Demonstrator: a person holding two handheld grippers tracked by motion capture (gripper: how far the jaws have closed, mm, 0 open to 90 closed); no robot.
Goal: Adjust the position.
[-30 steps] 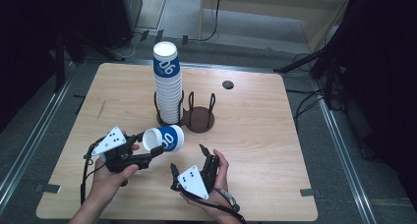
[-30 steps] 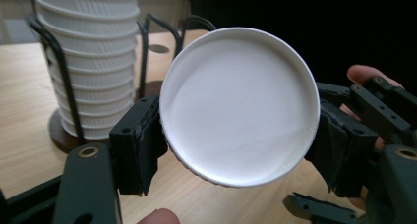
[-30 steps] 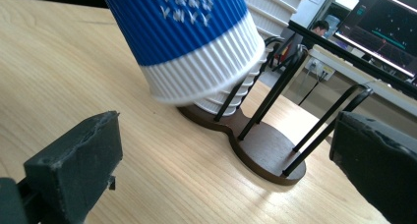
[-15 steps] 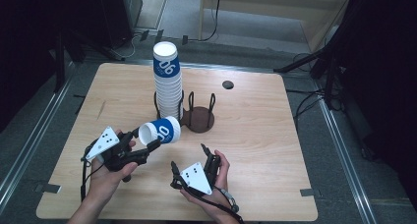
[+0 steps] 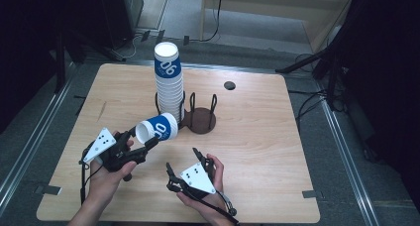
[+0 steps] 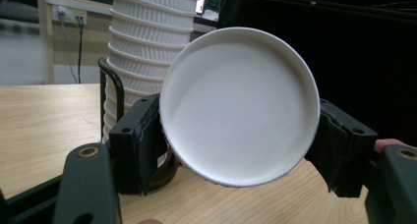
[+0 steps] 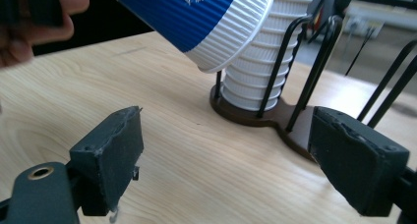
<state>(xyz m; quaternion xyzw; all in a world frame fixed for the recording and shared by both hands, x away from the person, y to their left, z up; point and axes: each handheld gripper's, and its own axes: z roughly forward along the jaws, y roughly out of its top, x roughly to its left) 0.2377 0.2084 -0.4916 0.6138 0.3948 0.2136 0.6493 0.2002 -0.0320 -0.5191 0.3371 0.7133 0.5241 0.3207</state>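
Cup (image 5: 157, 128) clenched in left claw (image 5: 148, 142) over pale wooden table (image 5: 257, 132); right claw (image 5: 184, 164) released, closing; dark room.

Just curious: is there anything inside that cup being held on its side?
Nothing. The left gripper view looks straight into the cup: plain white walls and bottom. The cup covers much of the cup stack and its holder behind it.
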